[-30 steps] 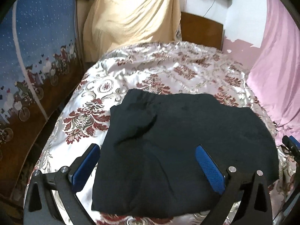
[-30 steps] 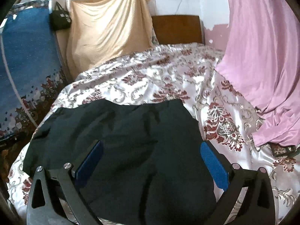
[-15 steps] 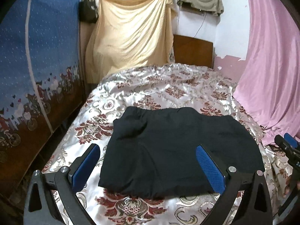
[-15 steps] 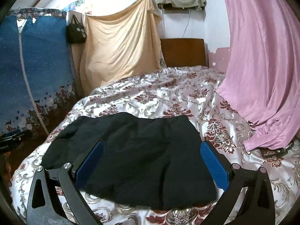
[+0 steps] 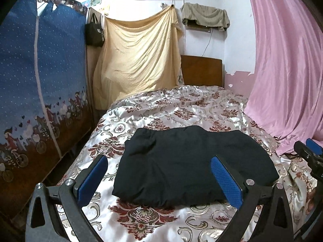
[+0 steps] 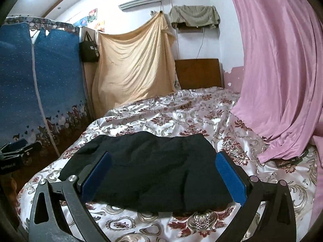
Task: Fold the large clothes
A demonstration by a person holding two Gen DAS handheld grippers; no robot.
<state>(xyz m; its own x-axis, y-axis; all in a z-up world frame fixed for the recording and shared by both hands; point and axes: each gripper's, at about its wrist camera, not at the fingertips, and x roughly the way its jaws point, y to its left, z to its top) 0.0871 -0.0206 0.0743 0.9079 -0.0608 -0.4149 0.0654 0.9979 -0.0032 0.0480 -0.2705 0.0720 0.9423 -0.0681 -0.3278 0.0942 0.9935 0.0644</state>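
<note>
Black folded garment [image 5: 191, 165] mid-bedspread [image 5: 161, 221]

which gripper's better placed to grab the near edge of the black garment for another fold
Marginally the right gripper: it is open, with the black garment filling the space between its fingers. The left gripper, also open, sits off toward the garment's left edge, one finger over the bedspread.

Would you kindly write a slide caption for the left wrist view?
Open left tool above a folded black garment on a floral bedspread.
</note>
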